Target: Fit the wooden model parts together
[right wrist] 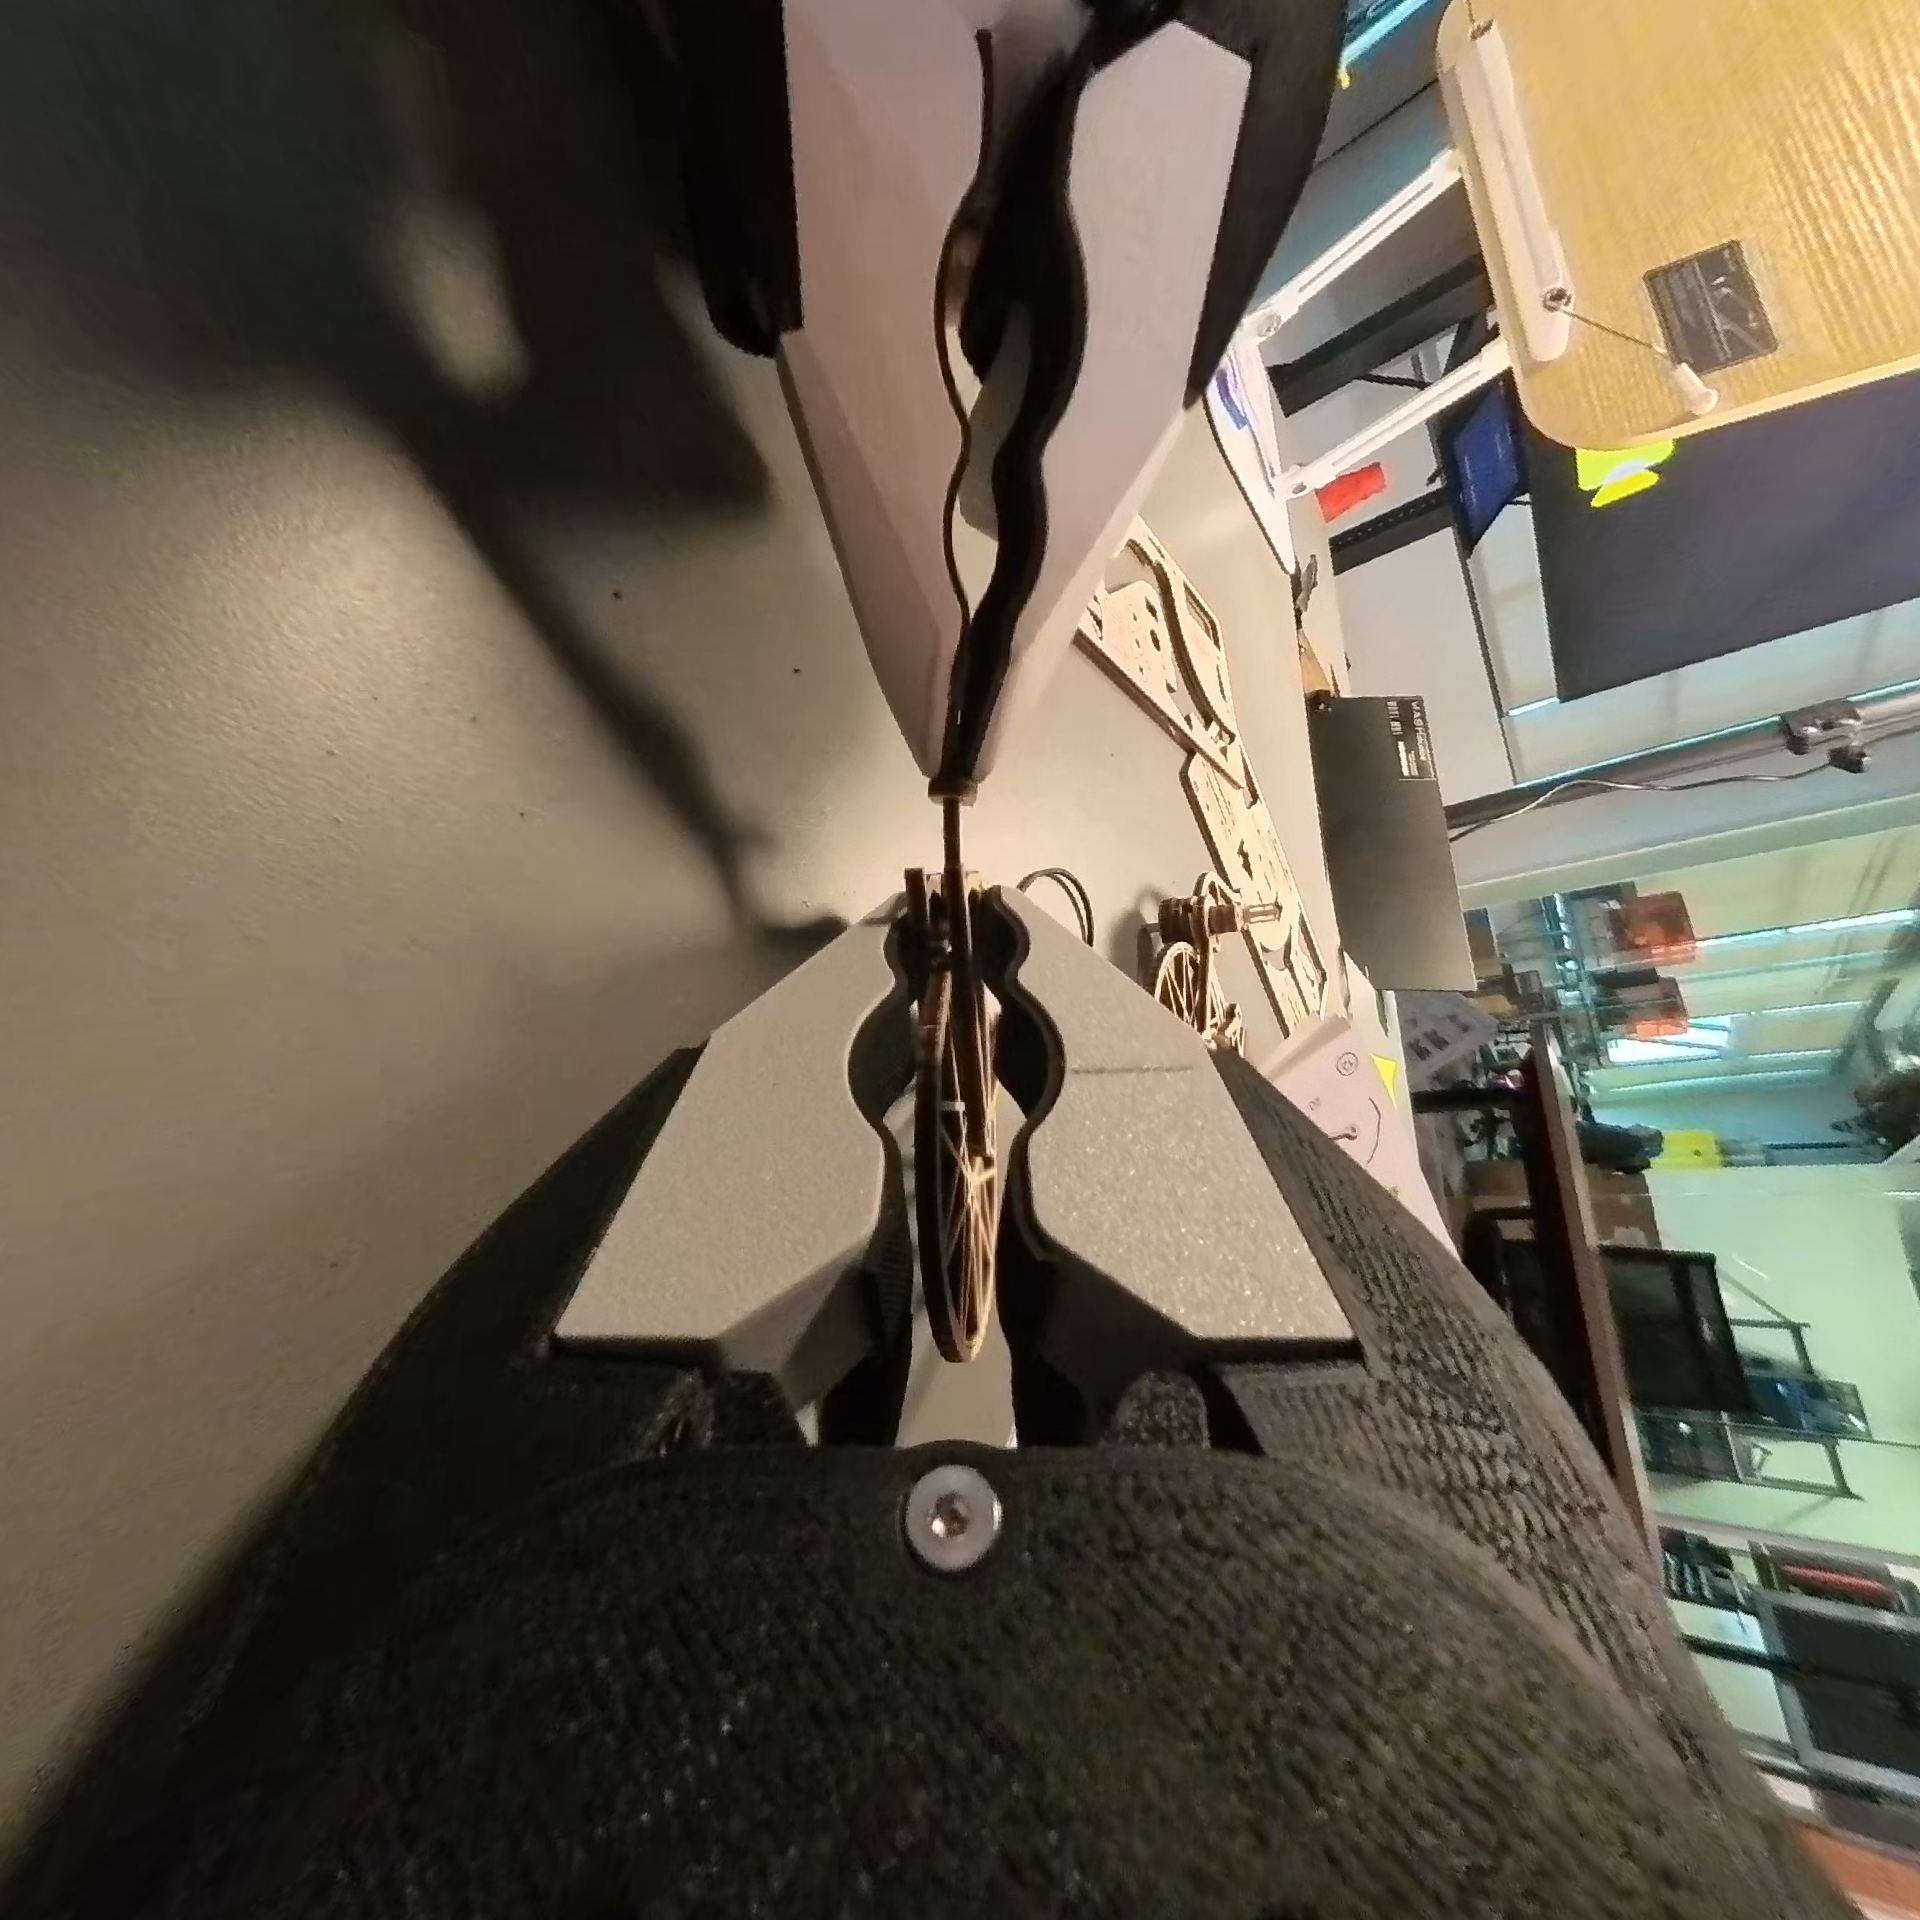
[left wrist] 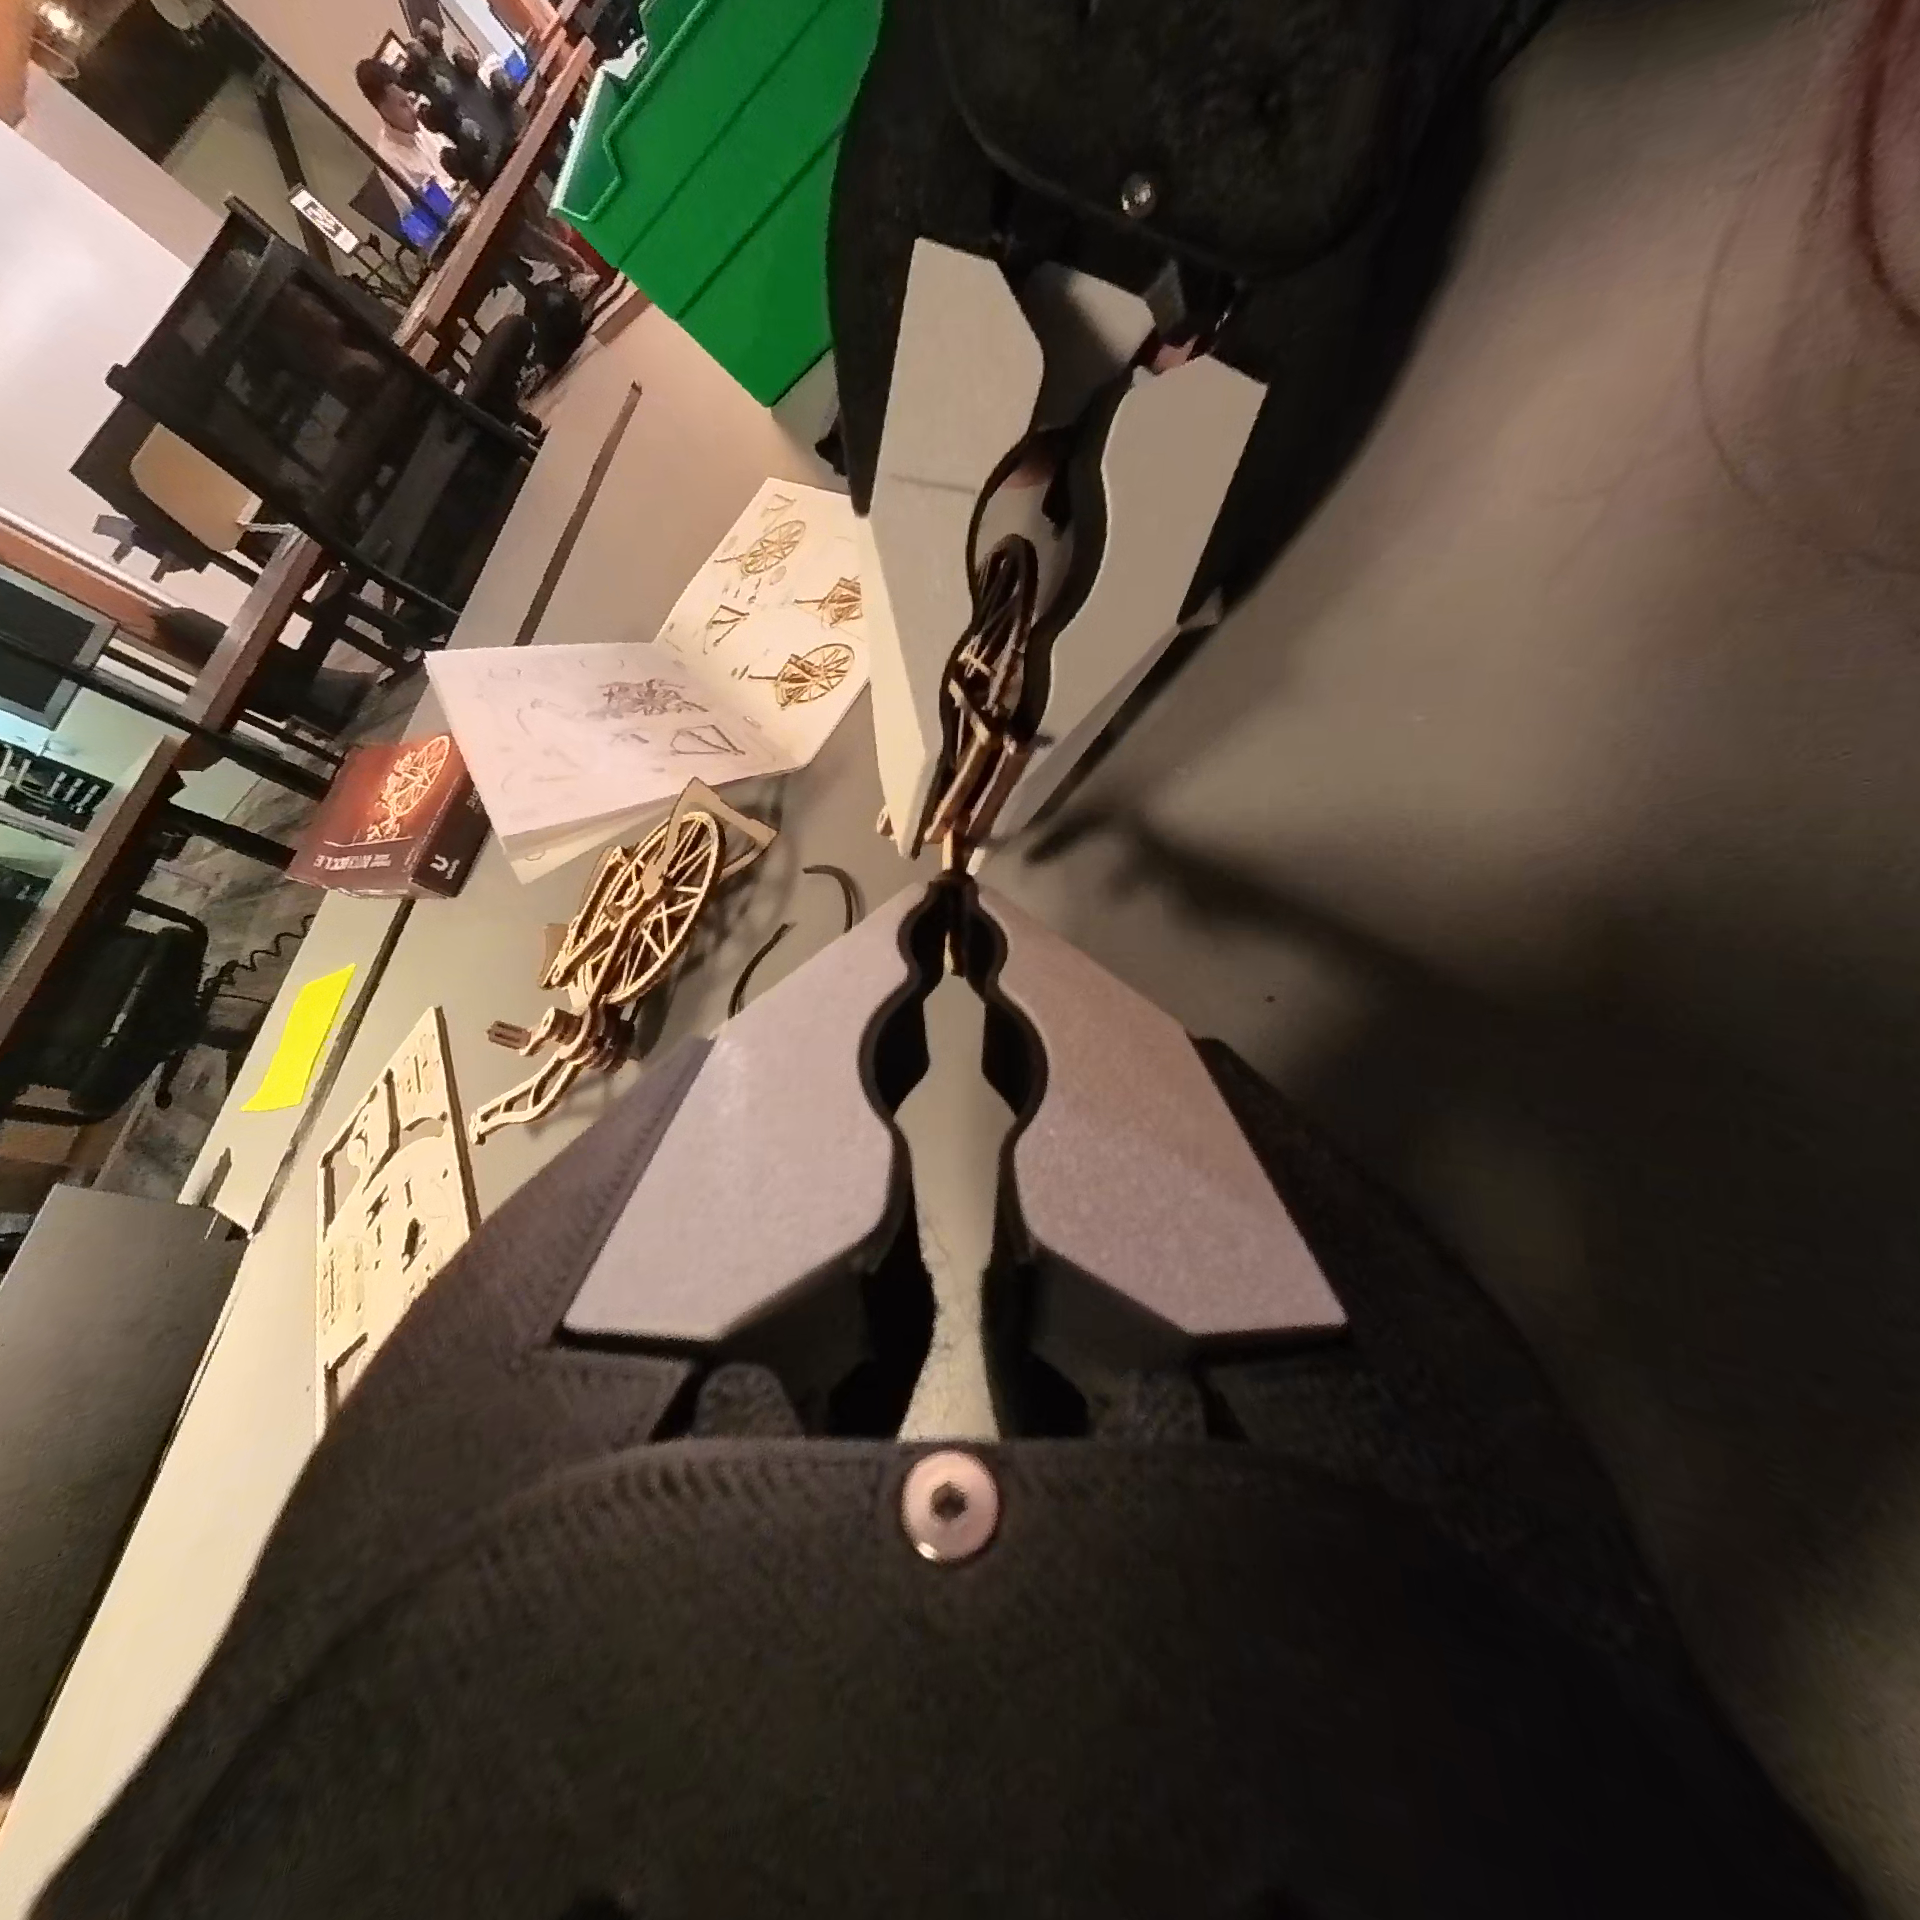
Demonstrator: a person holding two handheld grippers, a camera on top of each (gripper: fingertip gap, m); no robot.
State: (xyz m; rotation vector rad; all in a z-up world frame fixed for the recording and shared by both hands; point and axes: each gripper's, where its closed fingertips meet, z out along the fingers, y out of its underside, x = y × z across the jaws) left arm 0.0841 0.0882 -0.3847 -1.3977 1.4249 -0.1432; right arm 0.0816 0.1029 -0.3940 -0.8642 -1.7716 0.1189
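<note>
In the left wrist view, we saw our left gripper, grey-fingered on a black body, clenched at its tips on a thin dark wooden strip. Tip to tip with it, our right gripper gripped a pale laser-cut spoked wooden wheel edge-on between its fingers. On the grey table beyond lay a part-built pale wooden wheeled model, an open white instruction booklet, a dark brown kit box, a pale wooden cut-out sheet, a yellow sticky note and a green plastic bin.

In the right wrist view, we saw the right gripper clamped on the wheel, which stood edge-on between the fingers with its far end at the fingertips. The left gripper came down from above, pinching the strip, whose lower end met the wheel assembly. Further cut-out sheets and the model lay on the table to the right.
</note>
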